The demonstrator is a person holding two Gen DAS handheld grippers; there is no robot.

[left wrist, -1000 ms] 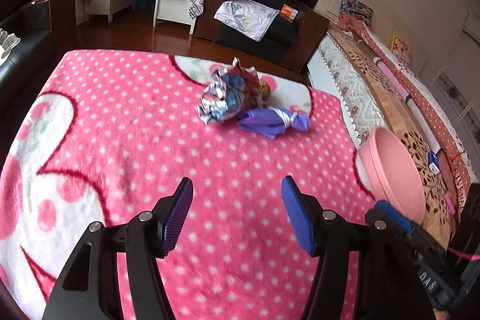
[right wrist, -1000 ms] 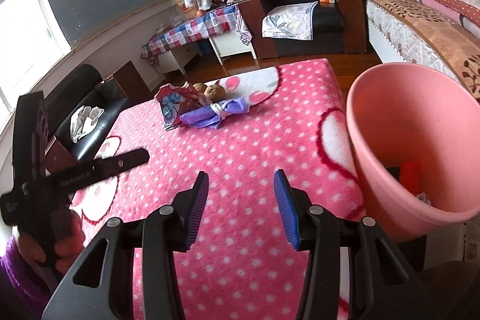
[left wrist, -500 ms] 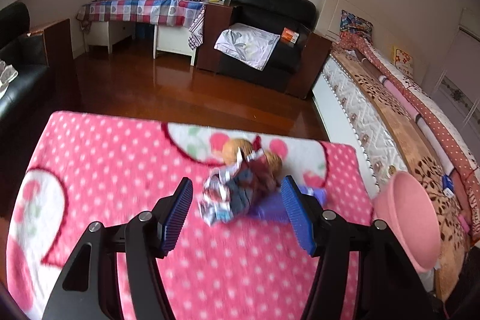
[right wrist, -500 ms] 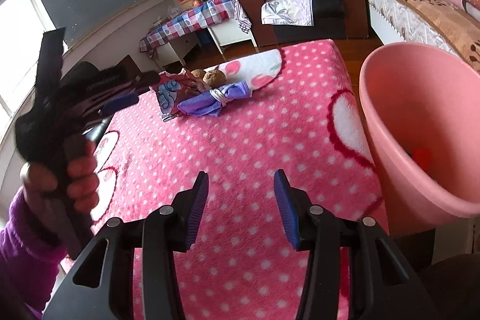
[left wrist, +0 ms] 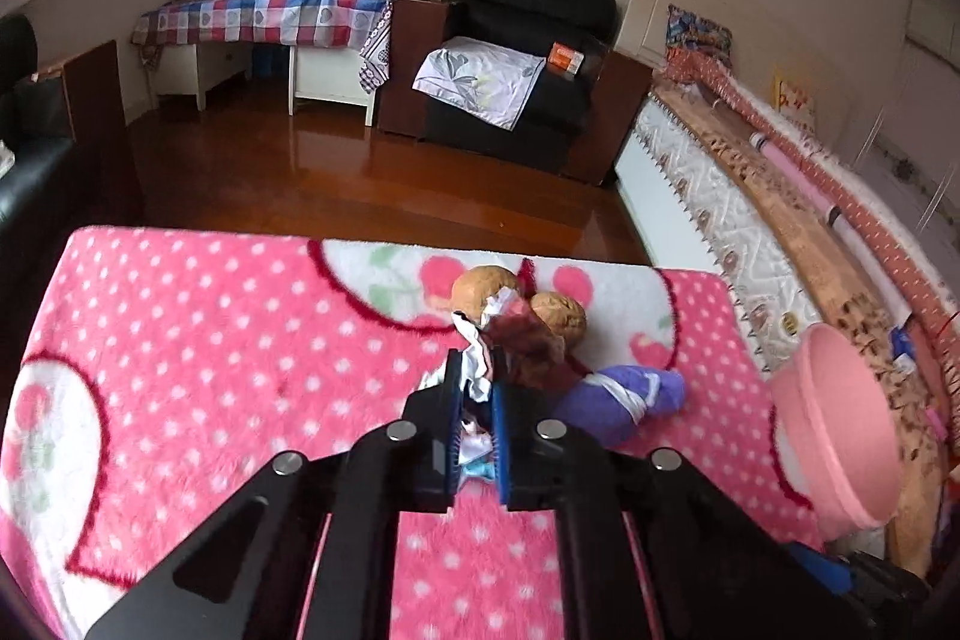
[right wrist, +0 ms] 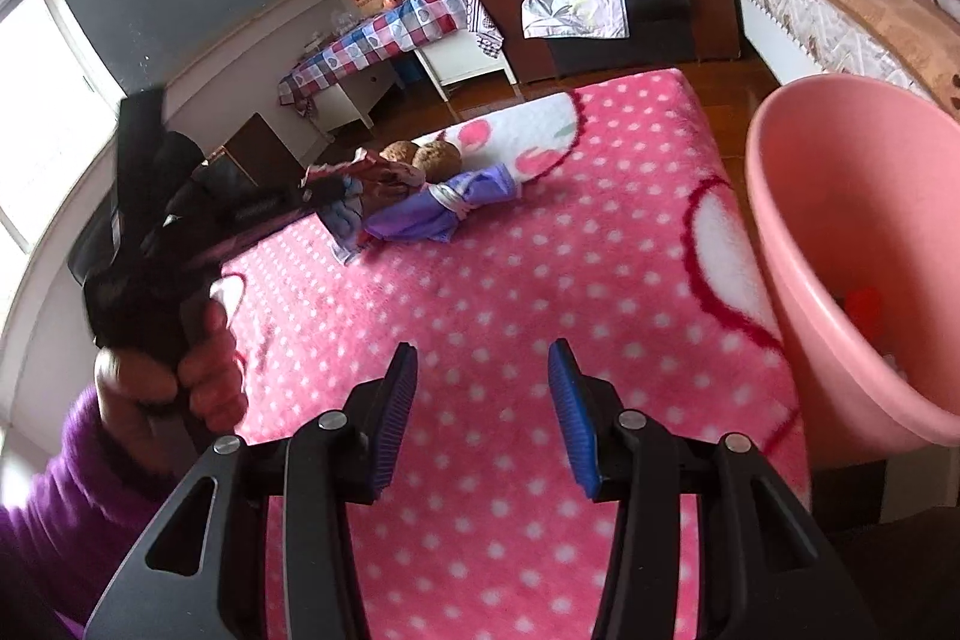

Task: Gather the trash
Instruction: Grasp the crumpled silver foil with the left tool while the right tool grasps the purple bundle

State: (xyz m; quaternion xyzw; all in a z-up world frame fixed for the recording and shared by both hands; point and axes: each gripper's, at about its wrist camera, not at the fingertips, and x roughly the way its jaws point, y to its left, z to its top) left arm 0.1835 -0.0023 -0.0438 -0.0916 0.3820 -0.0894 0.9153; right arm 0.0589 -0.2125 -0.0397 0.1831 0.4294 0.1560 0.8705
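A crumpled foil wrapper (left wrist: 522, 346) lies in a small pile on the pink dotted blanket (left wrist: 210, 340). My left gripper (left wrist: 477, 370) is shut on its near edge, with white and blue foil squeezed between the blue pads. A purple wrapper tied with white (left wrist: 618, 394) lies against it on the right. Two brown wrinkled balls (left wrist: 561, 316) sit just behind. In the right wrist view the wrapper (right wrist: 372, 178), the purple wrapper (right wrist: 438, 208) and the left gripper (right wrist: 324, 187) are far left. My right gripper (right wrist: 483, 400) is open over bare blanket, nothing between its fingers.
A pink bucket (right wrist: 840, 220) stands off the blanket's right edge with a red item (right wrist: 864, 304) inside; it also shows in the left wrist view (left wrist: 834, 418). A hand in a purple sleeve (right wrist: 198, 358) holds the left gripper. Beyond lie wooden floor, a black armchair and a bed.
My left gripper moved forward across the blanket to the pile and went from wide open to shut on the foil wrapper. My right gripper stayed open and shifted slightly.
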